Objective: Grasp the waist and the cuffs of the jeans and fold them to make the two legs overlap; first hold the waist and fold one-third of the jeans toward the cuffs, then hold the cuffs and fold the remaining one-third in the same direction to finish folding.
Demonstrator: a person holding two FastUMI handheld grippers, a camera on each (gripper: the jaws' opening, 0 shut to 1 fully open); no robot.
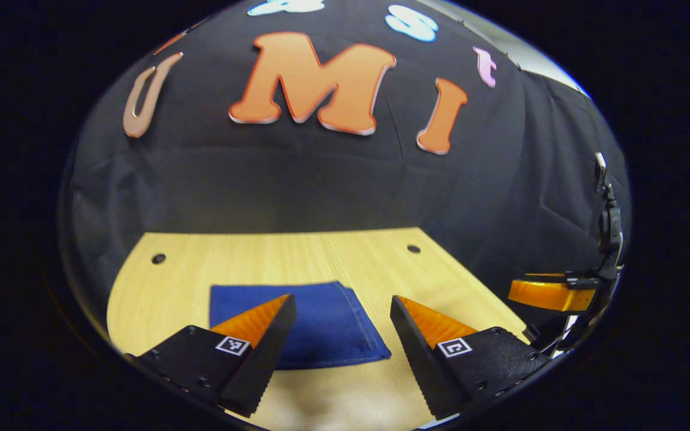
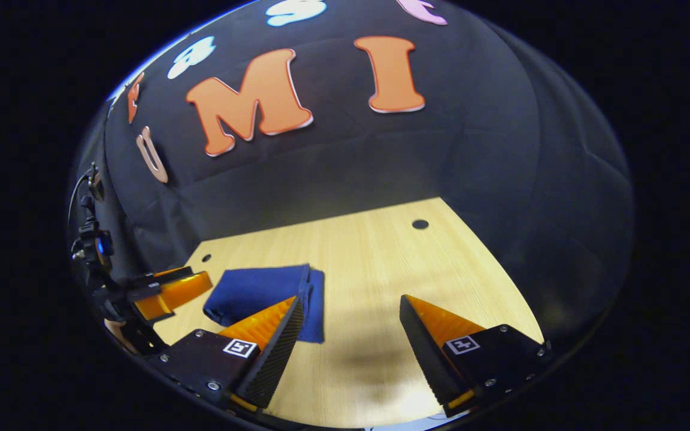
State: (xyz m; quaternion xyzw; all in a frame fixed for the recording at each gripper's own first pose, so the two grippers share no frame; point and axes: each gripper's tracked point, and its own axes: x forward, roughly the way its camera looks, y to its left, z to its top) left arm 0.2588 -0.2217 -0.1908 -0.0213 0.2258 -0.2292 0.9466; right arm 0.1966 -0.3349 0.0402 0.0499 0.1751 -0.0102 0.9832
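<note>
The folded jeans [image 1: 321,323] lie flat on the table [image 1: 249,257], well in from its far edge and nearer its left side than its right. Two holes [image 1: 158,258] sit near the table's far corners, behind the jeans. The booth wall [image 1: 321,179] rises just behind the table's far edge.

We saw both views dim at the rim and bright on the wooden table [image 2: 381,263], lit seemingly from above. A soft shadow lay near the table's front edge in the right gripper view. Fisheye bending curved the table's edges; focus stayed fairly sharp, with no glare.
</note>
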